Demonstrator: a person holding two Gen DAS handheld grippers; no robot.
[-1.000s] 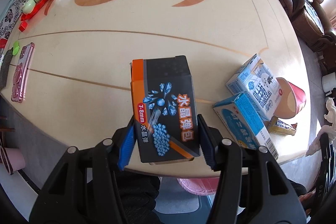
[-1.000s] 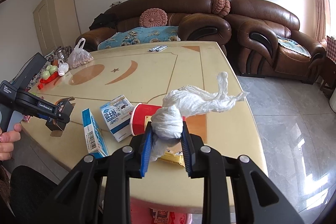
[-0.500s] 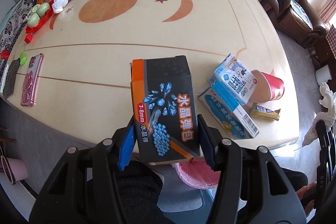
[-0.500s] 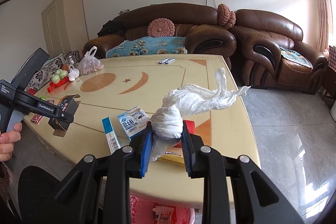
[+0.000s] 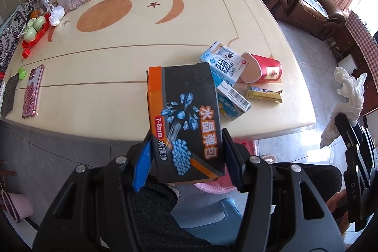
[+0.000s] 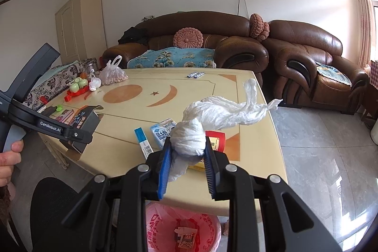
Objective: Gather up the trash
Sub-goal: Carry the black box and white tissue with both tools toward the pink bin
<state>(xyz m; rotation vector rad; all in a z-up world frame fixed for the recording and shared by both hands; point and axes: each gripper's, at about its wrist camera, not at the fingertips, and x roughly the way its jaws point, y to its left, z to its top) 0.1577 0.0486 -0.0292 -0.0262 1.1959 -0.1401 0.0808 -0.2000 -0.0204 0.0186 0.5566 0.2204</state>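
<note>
The left gripper (image 5: 185, 158) holds a black box (image 5: 184, 119); the right gripper (image 6: 186, 158) holds a white tissue (image 6: 189, 142) above the pink bin (image 6: 182, 226).

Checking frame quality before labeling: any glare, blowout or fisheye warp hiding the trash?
Left wrist: window top right blown out, table edges bowed, black box sharp. Right wrist: floor glare at right, tissue wad sharp, walls curved, corners vignetted.
</note>
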